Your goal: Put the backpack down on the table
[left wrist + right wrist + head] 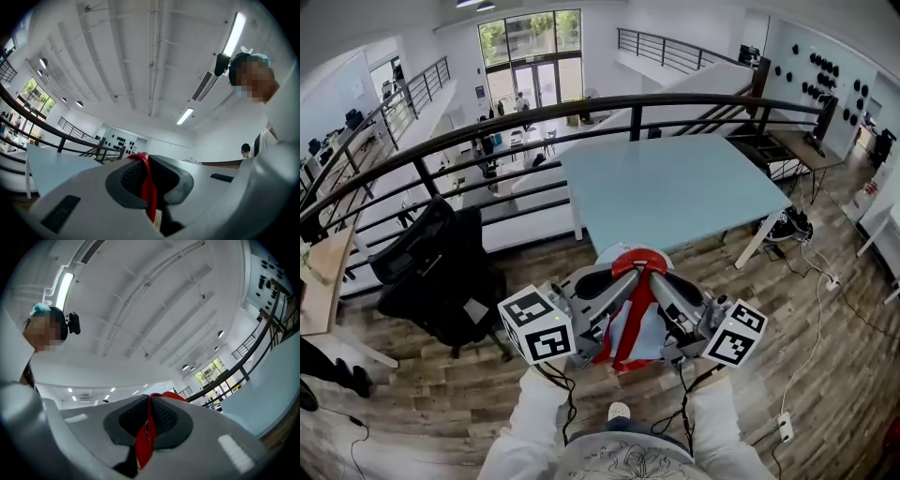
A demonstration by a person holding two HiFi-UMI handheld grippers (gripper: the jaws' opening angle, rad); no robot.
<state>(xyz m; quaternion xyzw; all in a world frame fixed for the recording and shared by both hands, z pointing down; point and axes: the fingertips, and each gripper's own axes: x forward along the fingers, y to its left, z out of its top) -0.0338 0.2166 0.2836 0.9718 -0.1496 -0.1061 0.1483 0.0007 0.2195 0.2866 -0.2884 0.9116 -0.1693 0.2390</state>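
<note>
Clamped on the red fabric top strap (643,262) of a red-and-grey fabric backpack (630,328), the left gripper (628,275) and right gripper (659,277) hold it in the air short of the pale blue rectangular table (675,187); setting it down looks wholly undone. Gripper bodies hide much of the bag, and its underside is out of sight.
</note>
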